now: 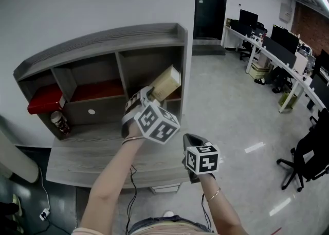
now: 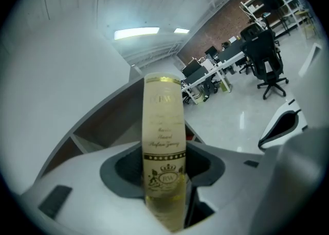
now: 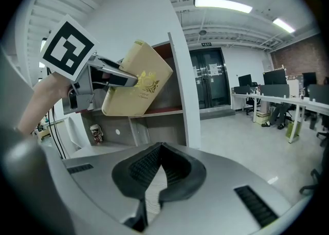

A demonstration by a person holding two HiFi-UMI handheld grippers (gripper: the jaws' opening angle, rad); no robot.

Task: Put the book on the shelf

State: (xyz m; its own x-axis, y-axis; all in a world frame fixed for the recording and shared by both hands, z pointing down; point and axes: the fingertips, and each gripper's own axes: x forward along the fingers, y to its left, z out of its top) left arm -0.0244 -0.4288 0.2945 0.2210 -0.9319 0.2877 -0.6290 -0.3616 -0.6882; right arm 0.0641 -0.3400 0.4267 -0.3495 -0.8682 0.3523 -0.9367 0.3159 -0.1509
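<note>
Insertion step: left gripper pinches the tilted book before the shelf's right-hand compartment (right gripper closed, empty); next, level it and slide in.

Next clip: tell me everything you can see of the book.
The book is a slim, closed volume with a cream, slightly glossy cover printed with gold lettering, a band and a crest. One end is clamped between the jaws of the left hand-held gripper. It is lifted off the desk and tilted, with its free end raised in front of the right compartment of the grey shelf. As far as the views show, only that gripper touches it.
</note>
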